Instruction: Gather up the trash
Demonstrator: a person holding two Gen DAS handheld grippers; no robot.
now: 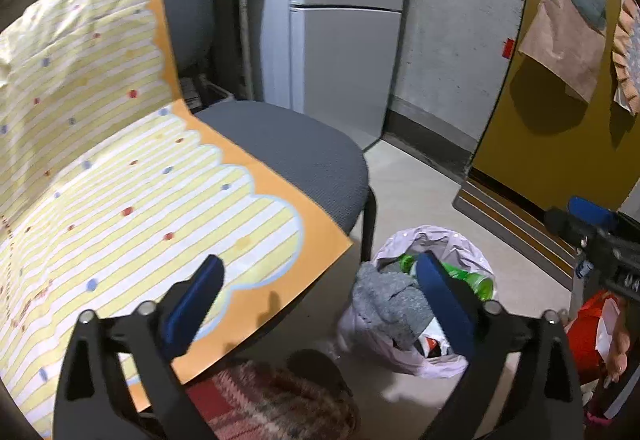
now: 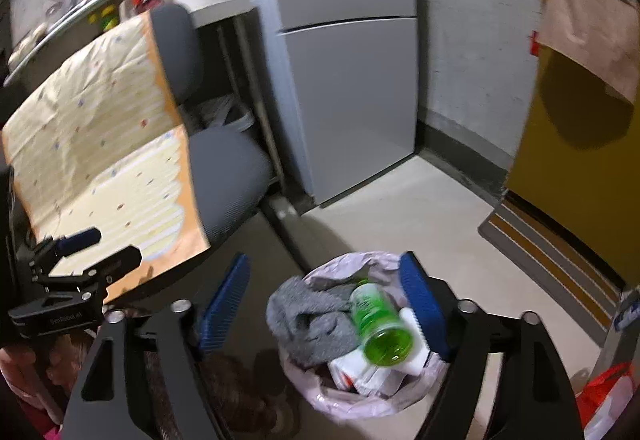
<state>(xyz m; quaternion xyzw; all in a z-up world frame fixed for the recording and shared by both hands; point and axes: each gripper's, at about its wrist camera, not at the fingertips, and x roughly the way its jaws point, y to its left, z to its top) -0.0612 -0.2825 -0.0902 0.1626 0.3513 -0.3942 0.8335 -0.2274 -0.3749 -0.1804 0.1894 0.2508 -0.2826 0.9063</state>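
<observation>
A pale lilac trash bag stands open on the floor beside a grey chair. Inside it lie a grey cloth, a green plastic bottle and white wrappers. My right gripper hovers open over the bag with nothing pressed between its blue pads. My left gripper is open too and holds nothing, spanning the chair's front corner and the trash bag. A large yellow-striped paper sheet with an orange border drapes over the chair's seat and back.
A grey fridge stands behind the chair. A yellow door with a striped doormat is on the right. A red bag sits at the lower right. A plaid slipper is on the floor below the grippers.
</observation>
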